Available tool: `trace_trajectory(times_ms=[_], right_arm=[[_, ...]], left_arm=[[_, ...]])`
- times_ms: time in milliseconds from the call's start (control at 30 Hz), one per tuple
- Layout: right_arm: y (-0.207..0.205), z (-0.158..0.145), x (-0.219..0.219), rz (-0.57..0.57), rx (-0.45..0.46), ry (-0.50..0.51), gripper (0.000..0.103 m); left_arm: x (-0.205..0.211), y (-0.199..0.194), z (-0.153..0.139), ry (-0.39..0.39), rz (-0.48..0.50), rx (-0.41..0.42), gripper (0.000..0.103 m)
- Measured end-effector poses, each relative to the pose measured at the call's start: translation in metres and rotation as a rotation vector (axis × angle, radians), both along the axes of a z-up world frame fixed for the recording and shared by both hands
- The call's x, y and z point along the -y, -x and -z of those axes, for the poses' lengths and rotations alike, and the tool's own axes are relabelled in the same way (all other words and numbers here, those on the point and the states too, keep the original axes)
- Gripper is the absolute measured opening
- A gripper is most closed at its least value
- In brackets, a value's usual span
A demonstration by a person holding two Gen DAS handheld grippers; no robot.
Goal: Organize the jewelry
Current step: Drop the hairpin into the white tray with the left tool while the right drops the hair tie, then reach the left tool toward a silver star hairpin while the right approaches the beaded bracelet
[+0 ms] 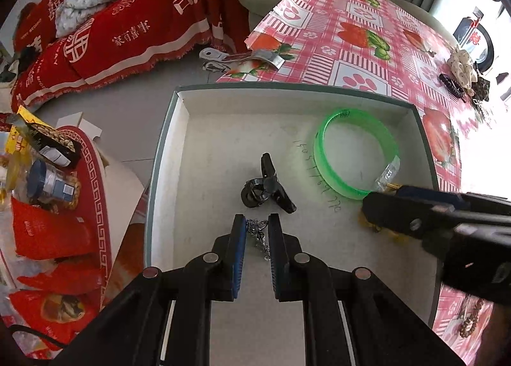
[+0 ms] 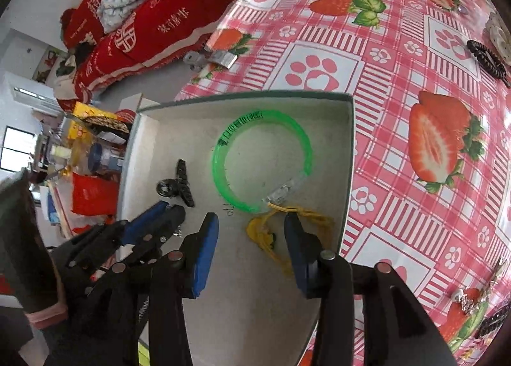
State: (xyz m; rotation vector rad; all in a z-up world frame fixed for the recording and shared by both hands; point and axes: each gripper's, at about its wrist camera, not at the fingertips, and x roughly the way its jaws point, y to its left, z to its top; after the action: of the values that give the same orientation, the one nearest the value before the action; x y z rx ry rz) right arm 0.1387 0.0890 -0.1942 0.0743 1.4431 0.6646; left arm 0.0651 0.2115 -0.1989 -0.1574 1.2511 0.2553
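Observation:
A shallow white box [image 1: 179, 130] sits on the strawberry tablecloth and holds a green bangle [image 1: 354, 155], a black hair clip [image 1: 268, 187], a silver chain [image 1: 258, 232] and a yellow cord piece [image 2: 271, 232]. My left gripper [image 1: 257, 228] hangs low in the box, jaws narrowly apart around the silver chain, which lies between the pads. My right gripper [image 2: 252, 232] is open over the yellow cord beside the bangle [image 2: 262, 158]. In the right wrist view the left gripper [image 2: 159, 222] sits by the hair clip [image 2: 179, 184].
More jewelry lies on the table: dark bead bracelets [image 1: 452, 85], a cream flower piece [image 1: 461, 69], a wooden bead string [image 1: 472, 318], a silver piece [image 2: 466, 299]. A metal clamp [image 1: 242, 59] grips the table edge. A snack-filled red box [image 1: 48, 206] stands left.

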Motion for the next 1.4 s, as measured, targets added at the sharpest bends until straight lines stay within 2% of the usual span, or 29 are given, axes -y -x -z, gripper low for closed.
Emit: trace_trajectory(times_ms=[300,400,567,600,633,667,700,733,1033,1067,1133,1400], right_arm=[[-0.001,-0.035,0.025,0.066,0.020,-0.095,0.055],[0.007,-0.046,0.036,0.094,0.037,-0.100,0.062],[0.018,-0.059,0.064,0.133,0.064,-0.063,0.066],[0.022,-0.059,0.071,0.144,0.065,-0.056,0.067],[0.025,-0.059,0.079,0.156,0.062,-0.054,0.067],[0.028,-0.059,0.088,0.170,0.058,-0.051,0.067],[0.030,-0.059,0.094,0.180,0.055,-0.048,0.067],[0.035,-0.058,0.104,0.199,0.050,-0.039,0.067],[0.062,-0.043,0.187,0.354,-0.002,0.041,0.067],[0.065,-0.041,0.195,0.370,-0.011,0.047,0.068],[0.072,-0.037,0.216,0.411,-0.028,0.061,0.078],[0.093,-0.026,0.281,0.539,-0.061,0.114,0.078]], left_arm=[[0.007,0.006,-0.015,-0.018,0.015,0.008,0.021],[0.012,0.008,-0.019,-0.020,0.024,0.009,0.021],[0.023,0.012,-0.026,-0.023,0.047,0.002,0.021],[0.026,0.012,-0.026,-0.023,0.052,-0.003,0.027],[0.028,0.012,-0.027,-0.023,0.057,-0.007,0.068],[0.031,0.014,-0.029,-0.029,0.056,-0.009,0.092],[0.034,0.016,-0.032,-0.045,0.049,0.009,0.103],[0.038,0.018,-0.037,-0.058,0.059,0.030,0.103],[0.089,0.015,-0.044,-0.062,0.197,-0.014,0.103],[0.098,0.015,-0.045,-0.062,0.217,-0.013,0.103],[0.116,0.014,-0.048,-0.052,0.256,-0.012,0.103],[0.182,0.005,-0.054,-0.022,0.382,-0.008,0.103]])
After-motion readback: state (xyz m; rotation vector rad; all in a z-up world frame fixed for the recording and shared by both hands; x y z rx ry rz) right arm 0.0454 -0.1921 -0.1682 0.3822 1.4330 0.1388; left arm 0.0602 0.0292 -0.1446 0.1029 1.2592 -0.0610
